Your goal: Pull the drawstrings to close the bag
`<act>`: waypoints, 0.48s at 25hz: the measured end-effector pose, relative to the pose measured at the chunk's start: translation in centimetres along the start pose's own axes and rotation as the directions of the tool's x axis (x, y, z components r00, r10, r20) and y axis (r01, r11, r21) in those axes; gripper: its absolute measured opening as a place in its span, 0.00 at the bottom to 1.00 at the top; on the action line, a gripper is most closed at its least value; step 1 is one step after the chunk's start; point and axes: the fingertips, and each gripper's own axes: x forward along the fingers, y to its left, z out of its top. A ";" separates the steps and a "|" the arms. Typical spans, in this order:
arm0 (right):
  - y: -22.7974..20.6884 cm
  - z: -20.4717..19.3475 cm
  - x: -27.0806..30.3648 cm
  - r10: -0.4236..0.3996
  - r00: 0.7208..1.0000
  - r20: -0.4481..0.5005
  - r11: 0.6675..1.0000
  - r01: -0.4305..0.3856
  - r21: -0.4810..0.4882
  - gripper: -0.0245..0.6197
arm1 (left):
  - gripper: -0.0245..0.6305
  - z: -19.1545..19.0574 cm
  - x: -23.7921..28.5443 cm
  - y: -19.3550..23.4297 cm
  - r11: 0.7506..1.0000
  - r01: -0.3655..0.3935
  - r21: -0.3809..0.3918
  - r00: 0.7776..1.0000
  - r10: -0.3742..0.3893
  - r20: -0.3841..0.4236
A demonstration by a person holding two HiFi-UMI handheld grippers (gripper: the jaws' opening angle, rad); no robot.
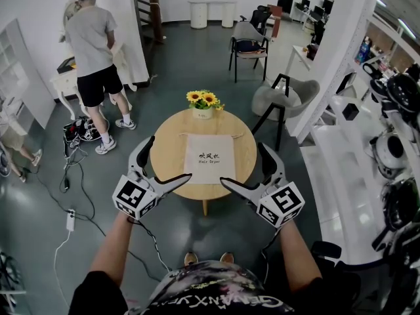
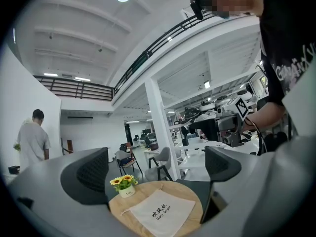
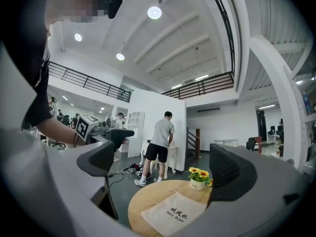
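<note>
Left tool and right tool — two, both wide apart, empty | bag: one, on table | flowerpot: one

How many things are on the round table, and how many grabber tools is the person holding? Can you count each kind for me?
Bags: 1, the cloth bag
Flower pots: 1, the flower pot with yellow sunflowers
Grippers: 2, the left gripper and the right gripper, both open and holding nothing
Total: 4
</note>
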 end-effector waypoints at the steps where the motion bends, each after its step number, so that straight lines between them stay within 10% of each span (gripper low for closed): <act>1: 0.0 0.0 0.0 0.000 1.000 0.000 1.000 0.000 -0.001 0.95 | 0.93 -0.1 0.0 0.0 1.000 -0.001 -0.003 1.000 0.001 -0.001; 12: -0.4 0.0 -0.7 0.004 1.000 0.004 1.000 -0.004 -0.022 0.95 | 0.93 -0.6 0.1 -1.0 1.000 -0.024 0.006 0.999 0.024 -0.034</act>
